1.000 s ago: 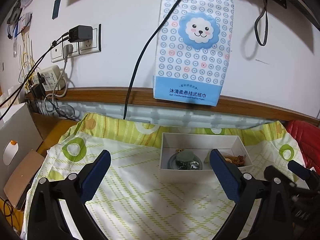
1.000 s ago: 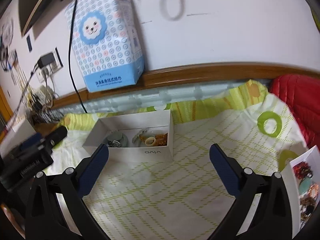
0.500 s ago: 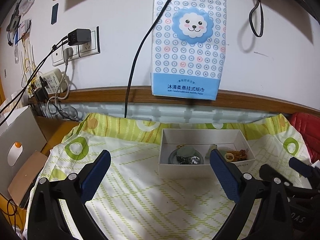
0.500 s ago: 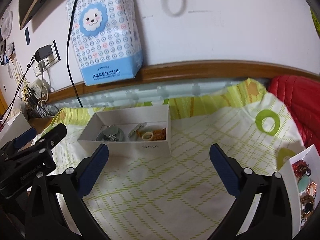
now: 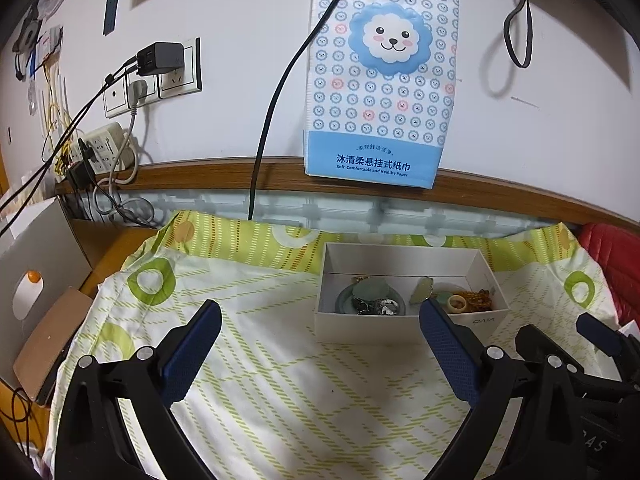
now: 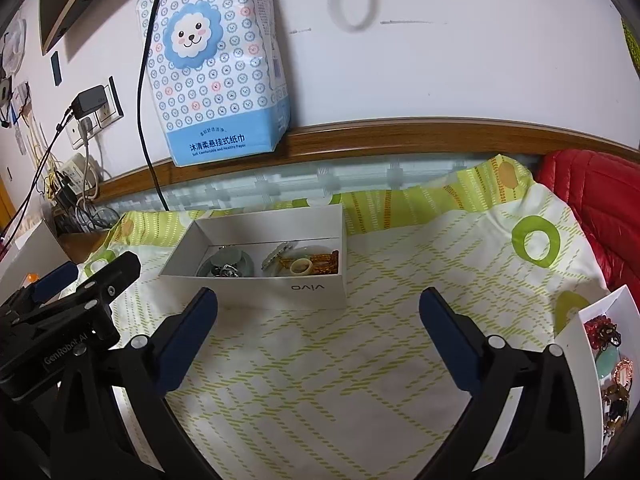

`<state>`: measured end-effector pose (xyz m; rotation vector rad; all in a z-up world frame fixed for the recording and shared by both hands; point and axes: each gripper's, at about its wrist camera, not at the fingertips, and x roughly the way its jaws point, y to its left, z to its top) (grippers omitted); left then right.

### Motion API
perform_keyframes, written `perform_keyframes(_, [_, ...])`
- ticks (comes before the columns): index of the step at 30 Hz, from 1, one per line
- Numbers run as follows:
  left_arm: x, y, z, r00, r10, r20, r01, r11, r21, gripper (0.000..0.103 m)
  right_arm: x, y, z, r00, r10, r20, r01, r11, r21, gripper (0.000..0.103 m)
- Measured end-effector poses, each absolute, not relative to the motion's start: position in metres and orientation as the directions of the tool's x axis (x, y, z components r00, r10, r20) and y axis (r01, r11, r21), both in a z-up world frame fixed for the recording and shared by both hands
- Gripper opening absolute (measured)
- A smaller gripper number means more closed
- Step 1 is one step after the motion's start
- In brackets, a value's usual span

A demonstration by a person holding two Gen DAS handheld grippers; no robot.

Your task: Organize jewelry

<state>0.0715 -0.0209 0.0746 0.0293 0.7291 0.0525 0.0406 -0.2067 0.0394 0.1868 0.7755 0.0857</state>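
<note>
Room's bright, even indoor light from overhead; soft shadows fall on the wall (image 5: 460, 92) below and beside the hanging cable loop (image 5: 518, 20) and tissue pack (image 5: 380, 80). Both views sharp at centre, no real glare. Heavy fisheye bend w/ black vignette at corners; edges slightly soft.
</note>
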Motion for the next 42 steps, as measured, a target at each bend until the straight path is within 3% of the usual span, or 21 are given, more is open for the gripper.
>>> perform_keyframes(42, [0.0691,-0.0238,0.0763,0.759,0.086,-0.645,-0.027,0.995,0.101,0.099,0.04,-0.2063,0.0383,0.706,0.135,-0.695,0.01,0.98,0.2,0.098])
